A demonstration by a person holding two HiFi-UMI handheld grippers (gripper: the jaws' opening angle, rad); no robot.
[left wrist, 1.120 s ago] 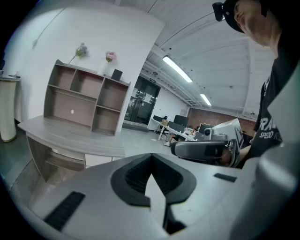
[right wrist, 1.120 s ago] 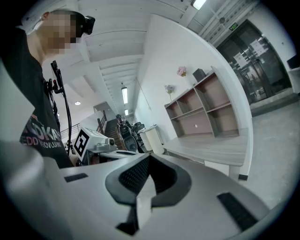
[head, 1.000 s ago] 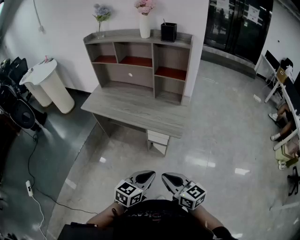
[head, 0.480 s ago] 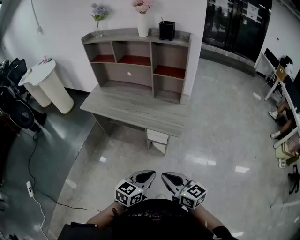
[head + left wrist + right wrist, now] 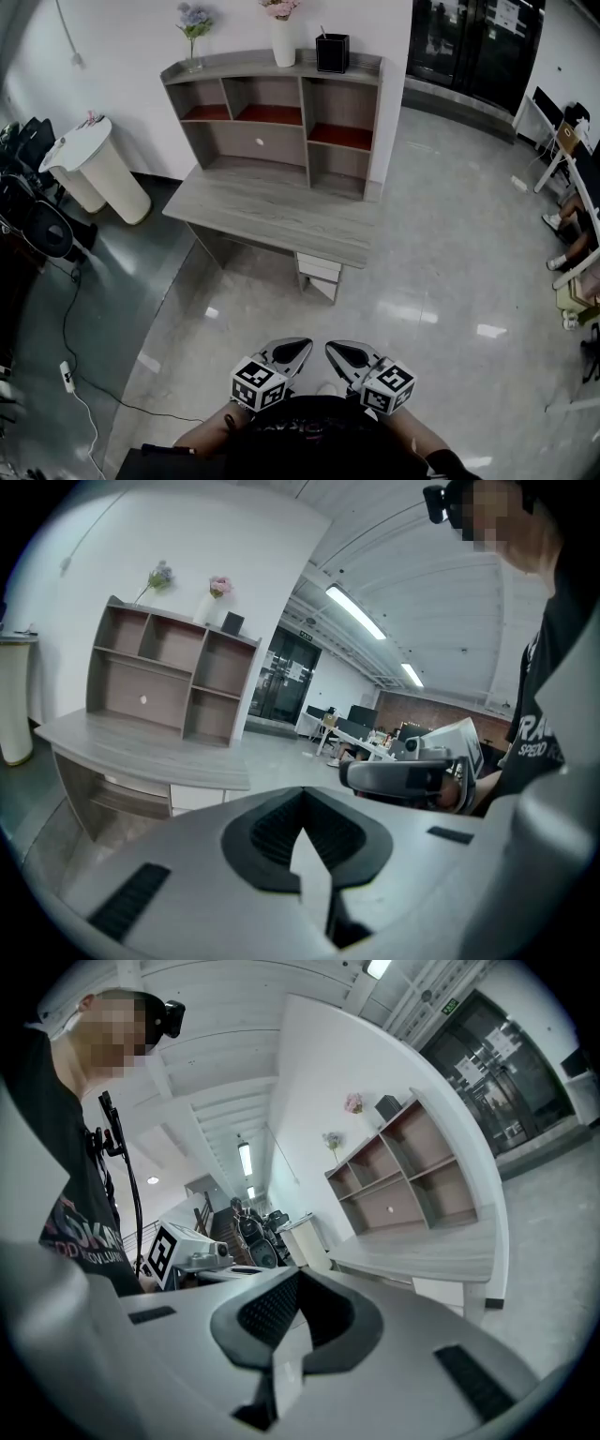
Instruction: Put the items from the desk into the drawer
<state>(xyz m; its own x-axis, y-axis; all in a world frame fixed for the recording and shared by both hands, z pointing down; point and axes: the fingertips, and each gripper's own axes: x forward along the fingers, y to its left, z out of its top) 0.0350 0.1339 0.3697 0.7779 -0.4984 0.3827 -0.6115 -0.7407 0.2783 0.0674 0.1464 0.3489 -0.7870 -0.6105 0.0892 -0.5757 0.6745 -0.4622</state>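
Both tongs are clenched with nothing between them. The left tongs (image 5: 294, 350) and the right tongs (image 5: 341, 353) sit side by side close to the person's body, tips angled toward each other over the glossy floor (image 5: 441, 272). The table (image 5: 272, 217) stands well apart from them, farther ahead against the white wall. Its white drawer (image 5: 319, 270) sits shut under the right end of the tabletop. A shelf unit (image 5: 281, 112) rises from the back of the table. On the top board stand a black pen holder (image 5: 332, 52), a white vase (image 5: 284, 42) with pink flowers, and a small glass vase (image 5: 193, 62) with bluish flowers, all far from either tongs.
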